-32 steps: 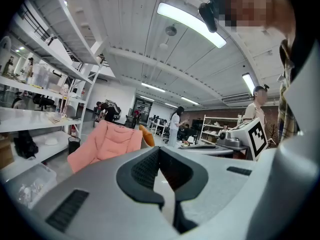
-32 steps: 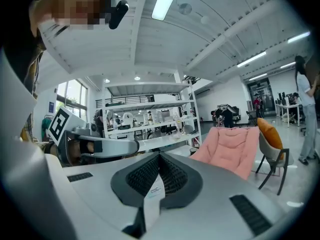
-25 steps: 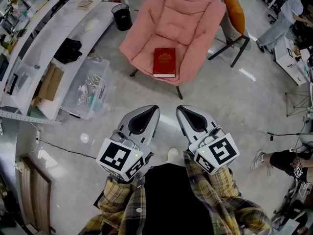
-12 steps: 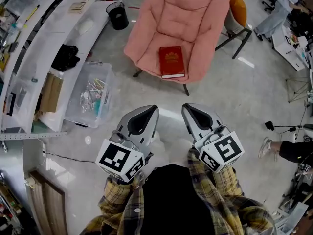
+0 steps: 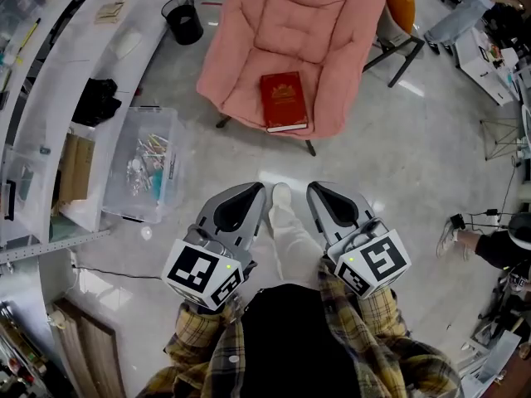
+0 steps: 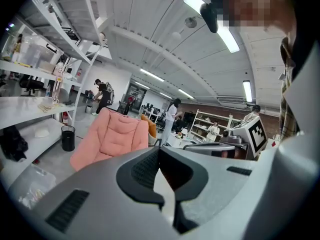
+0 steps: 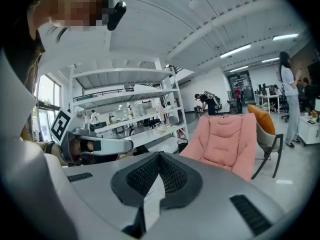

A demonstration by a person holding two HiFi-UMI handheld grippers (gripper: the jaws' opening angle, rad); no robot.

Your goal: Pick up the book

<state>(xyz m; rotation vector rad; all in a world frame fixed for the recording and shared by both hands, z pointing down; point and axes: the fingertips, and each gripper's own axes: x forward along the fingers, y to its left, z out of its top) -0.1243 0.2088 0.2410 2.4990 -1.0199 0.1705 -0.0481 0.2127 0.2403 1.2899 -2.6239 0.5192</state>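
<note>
A red book (image 5: 284, 100) with a gold emblem lies flat on the front of the seat of a pink padded chair (image 5: 290, 23). My left gripper (image 5: 257, 191) and right gripper (image 5: 315, 191) are held side by side over the floor, well short of the chair, both pointing towards it. Each is shut with nothing between its jaws. In the left gripper view the left gripper (image 6: 159, 151) faces the pink chair (image 6: 112, 136). The right gripper (image 7: 160, 156) has the chair (image 7: 225, 139) ahead to its right. The book is hidden in both gripper views.
A clear plastic box (image 5: 141, 164) of small items sits on the floor at left, beside white shelving (image 5: 66, 81). A black bin (image 5: 182, 19) stands near the chair's left. An orange chair (image 5: 398, 7) is behind. The person's leg (image 5: 282, 222) shows between the grippers.
The person has stepped towards the chair, carrying both grippers forward. A white-trousered leg and shoe now reach out between the grippers. Both grippers stay shut.
</note>
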